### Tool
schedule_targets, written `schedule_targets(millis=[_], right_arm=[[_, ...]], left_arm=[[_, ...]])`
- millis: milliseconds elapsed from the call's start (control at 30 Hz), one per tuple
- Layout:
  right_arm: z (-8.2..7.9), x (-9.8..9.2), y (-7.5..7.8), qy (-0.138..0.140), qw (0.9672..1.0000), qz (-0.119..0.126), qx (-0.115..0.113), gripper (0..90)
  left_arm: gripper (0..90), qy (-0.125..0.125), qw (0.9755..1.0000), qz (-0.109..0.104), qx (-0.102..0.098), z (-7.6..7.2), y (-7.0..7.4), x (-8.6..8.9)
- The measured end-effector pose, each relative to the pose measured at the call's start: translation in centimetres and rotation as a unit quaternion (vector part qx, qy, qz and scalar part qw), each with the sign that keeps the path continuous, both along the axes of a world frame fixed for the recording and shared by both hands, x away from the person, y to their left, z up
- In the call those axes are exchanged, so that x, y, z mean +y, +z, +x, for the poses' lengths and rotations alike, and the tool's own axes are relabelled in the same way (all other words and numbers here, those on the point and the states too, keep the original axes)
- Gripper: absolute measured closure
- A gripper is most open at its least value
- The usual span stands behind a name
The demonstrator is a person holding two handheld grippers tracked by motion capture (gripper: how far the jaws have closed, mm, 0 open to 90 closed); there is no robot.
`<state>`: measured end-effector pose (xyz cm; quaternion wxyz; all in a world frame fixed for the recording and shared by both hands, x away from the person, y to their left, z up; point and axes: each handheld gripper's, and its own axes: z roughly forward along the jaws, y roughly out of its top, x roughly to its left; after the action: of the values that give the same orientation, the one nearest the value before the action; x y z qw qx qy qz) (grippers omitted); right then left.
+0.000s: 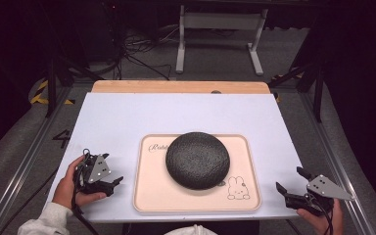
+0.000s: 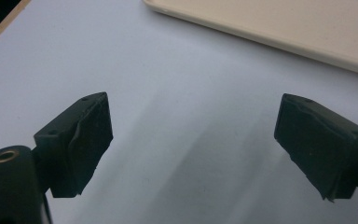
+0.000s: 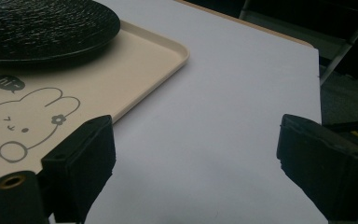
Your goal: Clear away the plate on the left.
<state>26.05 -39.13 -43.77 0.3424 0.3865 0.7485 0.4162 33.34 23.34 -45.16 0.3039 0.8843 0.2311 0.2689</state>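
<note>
**Start position: dome untouched on tray**

We are holding the left gripper (image 1: 108,185) at 8 o'clock and the right gripper (image 1: 290,182) at 4 o'clock of the tray (image 1: 149,196), both with jaws spread apart and gripping nothing. The black dome (image 1: 197,159) is sitting at tray centre. We are judging all handling as still ahead.

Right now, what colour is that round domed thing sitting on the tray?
Black, with a rough, woven-looking texture. The round dome shows best in the high view, on the cream tray.

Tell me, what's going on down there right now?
Left gripper and right gripper open, empty, flanking the tray. Black round plate sits on tray, untouched. Nothing blocking.
</note>
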Motion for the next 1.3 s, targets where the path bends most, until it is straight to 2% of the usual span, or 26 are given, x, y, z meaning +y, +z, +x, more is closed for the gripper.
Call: schedule_targets(millis=[67, 167, 267, 400, 433, 467, 500, 533, 567, 633, 667, 767, 933, 1133, 1300], right_arm=[[0.0, 0.0, 0.0, 0.0, 1.0, 0.0, 0.0, 12.1], [0.0, 0.0, 0.0, -0.001, 1.0, 0.0, 0.0, 12.1], [-0.1, -0.1, 0.0, -0.001, 1.0, 0.0, 0.001, 12.0], [-0.1, -0.1, -0.1, -0.001, 1.0, 0.0, 0.001, 12.0], [-0.1, -0.1, -0.1, -0.001, 1.0, 0.0, 0.001, 12.1], [-0.1, -0.1, -0.1, -0.001, 1.0, 0.0, 0.001, 12.0], [-0.1, -0.1, -0.1, -0.001, 1.0, 0.0, 0.001, 12.0], [-0.1, -0.1, 0.0, -0.001, 1.0, 0.001, 0.001, 12.0], [-0.1, -0.1, -0.1, -0.001, 1.0, 0.001, 0.001, 12.0], [-0.1, -0.1, -0.1, -0.001, 1.0, 0.001, 0.001, 12.0], [-0.1, -0.1, -0.1, -0.001, 1.0, 0.001, 0.001, 12.0], [-0.1, -0.2, -0.1, 0.0, 1.0, 0.002, 0.001, 12.0], [-0.1, -0.2, 0.0, 0.001, 1.0, 0.002, 0.0, 12.0], [-0.3, -0.1, 0.1, -0.001, 1.0, 0.004, -0.001, 12.0], [-0.5, 0.0, 0.1, -0.002, 1.0, 0.001, 0.0, 12.0]], left_arm=[[12.2, 0.004, 0.9999, -0.013, 0.007, -0.1, -0.2, 0.4], [12.2, 0.008, 0.9997, -0.022, 0.01, -0.3, -0.3, 0.8], [12.1, 0.016, 0.998, -0.057, 0.019, -0.7, -0.6, 1.7], [12.0, 0.025, 0.9964, -0.078, 0.023, -1.0, -0.8, 2.5], [12.0, 0.028, 0.9955, -0.087, 0.026, -1.1, -0.8, 2.7], [12.0, 0.037, 0.9931, -0.108, 0.027, -1.3, -0.9, 3.2], [12.0, 0.037, 0.9931, -0.108, 0.027, -1.3, -0.9, 3.2], [12.0, 0.037, 0.9918, -0.119, 0.027, -1.4, -0.8, 3.5], [12.1, 0.042, 0.9894, -0.136, 0.03, -1.6, -0.9, 3.9], [12.1, 0.044, 0.9885, -0.141, 0.033, -1.7, -0.9, 4.0], [12.1, 0.043, 0.9865, -0.154, 0.034, -1.7, -1.0, 4.3], [12.1, 0.045, 0.9857, -0.159, 0.034, -1.8, -1.0, 4.4], [12.0, 0.041, 0.9831, -0.175, 0.032, -1.9, -0.9, 4.4], [12.0, 0.041, 0.9816, -0.185, 0.026, -2.1, -0.8, 4.5], [12.0, 0.04, 0.9821, -0.182, 0.026, -2.0, -0.8, 4.4]])
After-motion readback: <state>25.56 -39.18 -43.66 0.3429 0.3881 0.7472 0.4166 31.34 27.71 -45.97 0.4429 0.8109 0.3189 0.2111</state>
